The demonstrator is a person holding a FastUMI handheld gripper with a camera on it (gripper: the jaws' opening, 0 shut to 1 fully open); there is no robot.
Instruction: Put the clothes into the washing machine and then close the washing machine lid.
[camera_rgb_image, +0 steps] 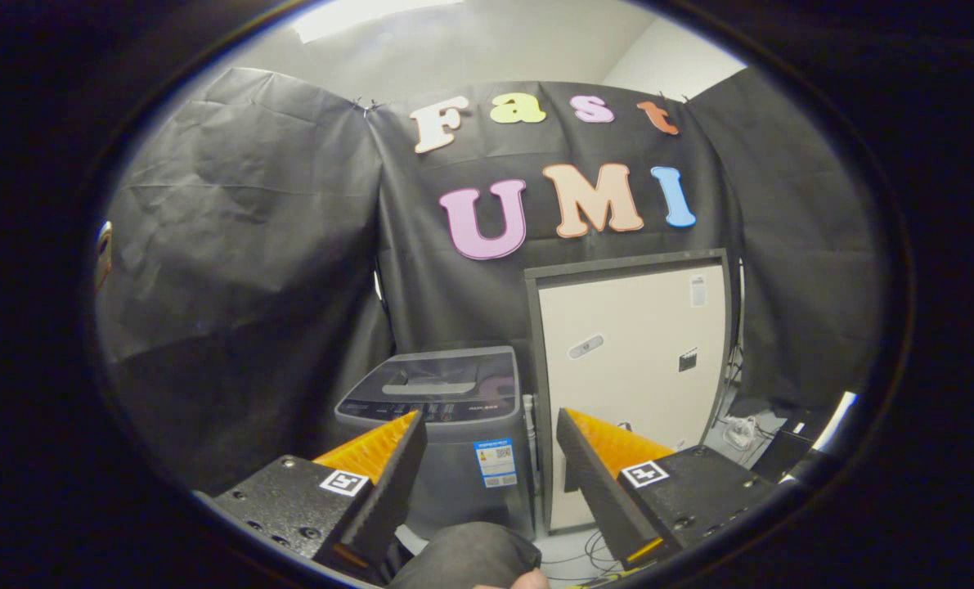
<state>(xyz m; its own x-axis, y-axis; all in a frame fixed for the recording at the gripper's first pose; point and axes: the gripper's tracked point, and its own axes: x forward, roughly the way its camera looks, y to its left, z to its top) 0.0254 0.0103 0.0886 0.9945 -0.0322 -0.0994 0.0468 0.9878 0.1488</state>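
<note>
My gripper (491,466) spread wide, fingers clear of everything, nothing between them. Grey top-load washing machine (446,425) stands beyond fingertips at 12 o'clock, lid (442,378) down. Dark grey garment (466,556) bunched low between finger bases, at 6 o'clock — fingertip of my other hand (529,581) just beside it. Beige cabinet (630,360) at machine's 3 o'clock, just beside it. Cables (581,556) on floor below cabinet.

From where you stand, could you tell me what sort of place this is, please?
Likely a recording booth staged as a laundry corner: black cloth walls, a top-loading washing machine with its lid down, and a pale cabinet beside it. The open gripper holds nothing.
</note>
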